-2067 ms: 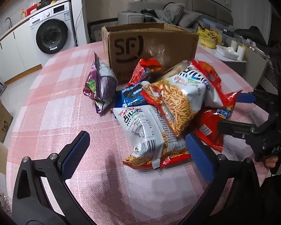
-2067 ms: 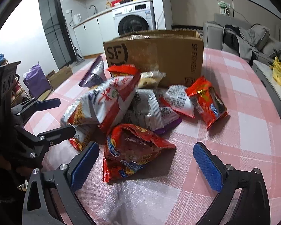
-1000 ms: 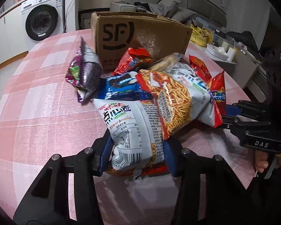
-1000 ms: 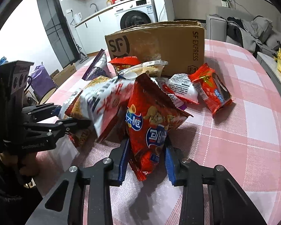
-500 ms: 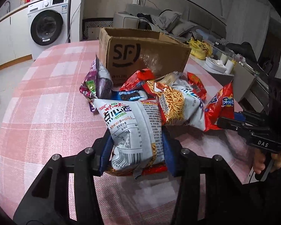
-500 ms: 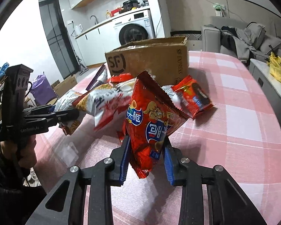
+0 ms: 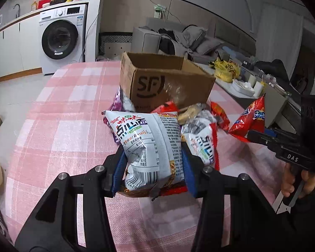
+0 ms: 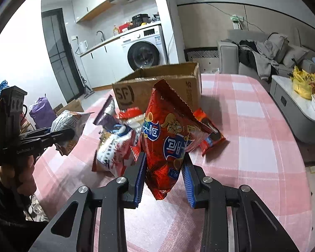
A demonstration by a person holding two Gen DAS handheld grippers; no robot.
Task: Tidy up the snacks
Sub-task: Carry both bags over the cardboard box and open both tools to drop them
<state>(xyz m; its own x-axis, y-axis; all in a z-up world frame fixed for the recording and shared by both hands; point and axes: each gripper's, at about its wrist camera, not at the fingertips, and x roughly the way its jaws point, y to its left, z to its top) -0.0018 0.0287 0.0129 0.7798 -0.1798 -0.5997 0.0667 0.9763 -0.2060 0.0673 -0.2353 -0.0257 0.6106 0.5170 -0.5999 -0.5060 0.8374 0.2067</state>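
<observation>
My left gripper [image 7: 153, 168] is shut on a white noodle-snack bag [image 7: 149, 145] and holds it above the pink checked table [image 7: 63, 130]. It also shows at the left of the right wrist view [image 8: 67, 124]. My right gripper [image 8: 163, 176] is shut on a red snack bag [image 8: 168, 138], held upright above the table; the bag also shows in the left wrist view [image 7: 250, 124]. An open SF cardboard box [image 7: 166, 84] stands behind the pile of several snack bags [image 7: 201, 126].
A washing machine [image 7: 61, 37] and white cabinets stand at the far left. A sofa with clothes [image 7: 184, 37] is behind the table. A side counter with a yellow bag [image 7: 226, 69] lies to the right. The table edge curves close on the right [image 8: 300, 147].
Both grippers closed on their bags about a second ago and have since lifted them off the pile. The box opening now shows from higher up.
</observation>
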